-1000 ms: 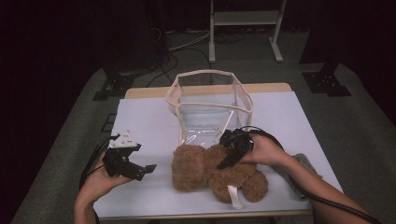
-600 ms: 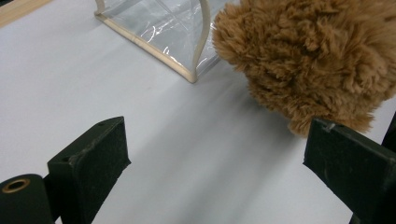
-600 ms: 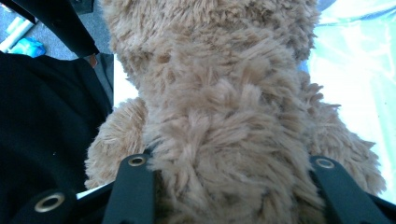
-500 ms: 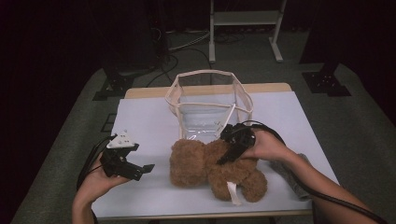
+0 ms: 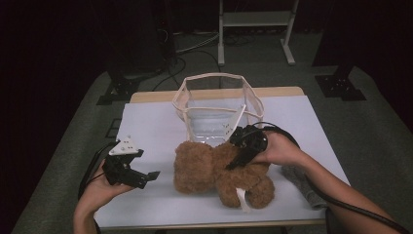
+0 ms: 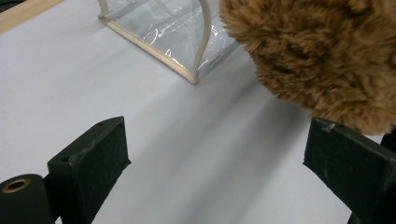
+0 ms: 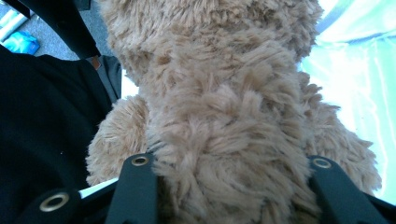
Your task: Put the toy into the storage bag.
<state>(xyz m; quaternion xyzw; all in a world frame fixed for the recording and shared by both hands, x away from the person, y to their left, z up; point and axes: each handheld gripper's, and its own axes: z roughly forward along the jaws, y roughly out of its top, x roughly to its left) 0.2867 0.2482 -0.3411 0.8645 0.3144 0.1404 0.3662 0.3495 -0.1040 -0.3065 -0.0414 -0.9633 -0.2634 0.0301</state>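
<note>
The teddy bear point(image 5: 221, 173) lies on its side on the near half of the table point(image 5: 146, 122), just in front of the clear bag point(image 5: 216, 109) that stands open-topped behind it. Starting at the left: your left gripper point(image 5: 146, 176) waits near the bear's head with its jaws wide apart and nothing between them; keep it there, ready to steady the bag's rim. In the middle, your right gripper point(image 5: 234, 163) has its jaws pressed into the fur of the bear's body, and they have just been closing further with the plush between them. Squeeze until the stuffing stops giving, since a soft toy can slip out of a loose hold. Lift it straight up until it is above the rim before carrying it back over the bag's mouth. At the far right, a grey cloth point(image 5: 299, 183) lies under your forearm; leave it alone.
</note>
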